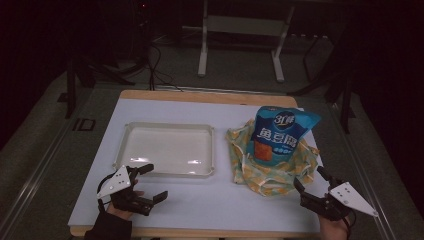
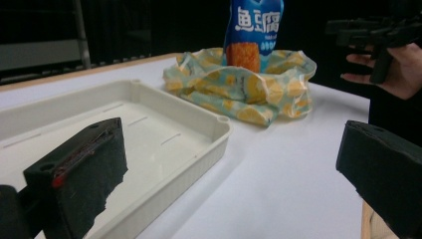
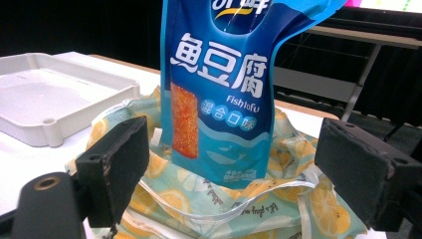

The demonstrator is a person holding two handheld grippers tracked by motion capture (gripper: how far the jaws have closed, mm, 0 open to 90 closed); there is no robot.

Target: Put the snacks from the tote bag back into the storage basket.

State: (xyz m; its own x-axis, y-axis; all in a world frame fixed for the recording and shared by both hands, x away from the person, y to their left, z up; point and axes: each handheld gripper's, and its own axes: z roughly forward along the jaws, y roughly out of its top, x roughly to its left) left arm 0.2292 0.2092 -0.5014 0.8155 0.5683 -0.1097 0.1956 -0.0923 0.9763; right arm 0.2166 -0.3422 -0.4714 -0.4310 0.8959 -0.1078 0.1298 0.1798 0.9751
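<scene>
Left gripper: you hold it low at the near left corner of the table, its jaws spread wide with nothing between them. In the left gripper view the jaws frame the near corner of the tray.

Right gripper: you hold it at the near right edge, jaws wide apart and holding nothing, pointed at the cloth bag and close to its near edge. In the right gripper view the snack pouch stands between the two black jaws, farther off and untouched.

Your hands: the left hand and the right hand come in from the bottom edge, each wrapped around its gripper.

Table: a white sheet covers a wooden top; a bare strip lies between your two grippers.

Tray: a shallow, cream plastic rectangle, left of centre, just beyond the left gripper, with nothing in it.

Cloth bag: pale green fabric printed with lemon slices, lying crumpled and open, right of the tray and apart from it.

Snack pouch: a blue fish tofu pouch with white lettering, standing upright inside the cloth bag, its top leaning slightly.

Beyond the table: a dark floor, cables and the white legs of a stand.
</scene>
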